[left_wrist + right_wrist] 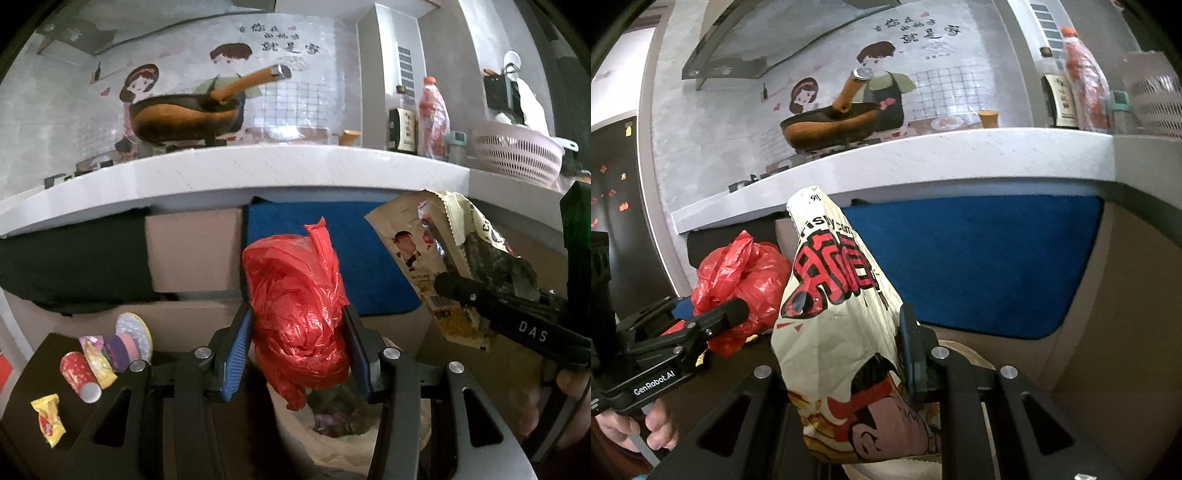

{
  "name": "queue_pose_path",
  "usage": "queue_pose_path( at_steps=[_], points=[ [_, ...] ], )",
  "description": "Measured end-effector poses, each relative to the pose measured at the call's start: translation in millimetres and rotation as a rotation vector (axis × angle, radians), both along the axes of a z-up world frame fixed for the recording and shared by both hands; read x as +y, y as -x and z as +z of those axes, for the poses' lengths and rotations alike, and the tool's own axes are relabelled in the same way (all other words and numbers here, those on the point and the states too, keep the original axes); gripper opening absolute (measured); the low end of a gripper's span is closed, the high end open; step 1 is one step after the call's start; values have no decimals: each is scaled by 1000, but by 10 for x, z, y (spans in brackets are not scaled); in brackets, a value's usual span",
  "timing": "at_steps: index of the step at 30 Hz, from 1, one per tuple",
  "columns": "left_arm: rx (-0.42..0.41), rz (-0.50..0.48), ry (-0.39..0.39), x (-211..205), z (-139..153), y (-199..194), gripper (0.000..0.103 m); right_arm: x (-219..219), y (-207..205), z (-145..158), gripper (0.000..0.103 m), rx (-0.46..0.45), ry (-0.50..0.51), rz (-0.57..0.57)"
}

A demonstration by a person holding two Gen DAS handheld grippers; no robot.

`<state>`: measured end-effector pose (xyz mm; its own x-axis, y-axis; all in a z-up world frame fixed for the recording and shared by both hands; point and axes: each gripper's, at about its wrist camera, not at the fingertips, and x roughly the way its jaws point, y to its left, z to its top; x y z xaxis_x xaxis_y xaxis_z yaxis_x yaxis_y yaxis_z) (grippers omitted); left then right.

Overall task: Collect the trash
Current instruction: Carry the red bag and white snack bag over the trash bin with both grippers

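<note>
- Kitchen counter [258, 170] behind; bin [332, 435] below your grippers.
- Left gripper [299, 332] clamps the red bag [295, 295]; right gripper [849, 354] pinches the snack bag [842, 314].
- Neither dropped yet; wrappers [92, 362] remain on the dark table [33, 387].

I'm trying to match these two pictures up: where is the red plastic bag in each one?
Left wrist view: the red plastic bag sits centre, between the left gripper's blue pads.
Right wrist view: red plastic bag at left, beside the snack bag.
Shared landmark: the frying pan on the counter.
</note>
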<state>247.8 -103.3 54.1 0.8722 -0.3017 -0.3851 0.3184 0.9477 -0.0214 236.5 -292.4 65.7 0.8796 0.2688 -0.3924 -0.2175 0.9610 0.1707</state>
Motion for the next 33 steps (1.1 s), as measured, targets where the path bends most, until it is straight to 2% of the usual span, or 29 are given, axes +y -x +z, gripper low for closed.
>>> queue_pose_path(
  at_steps=[13,24,33],
  points=[
    [143,-25,32,-42,-438,-306,49,-62,-149,-298,14,70,-6,-14],
    [262,-50,68,-9,-835,-648,49,-106,-421,-820,14,203,-49,-13],
    [339,-83,93,-69,-1050,-858,49,-154,-586,-1050,16,262,-81,-20]
  ],
)
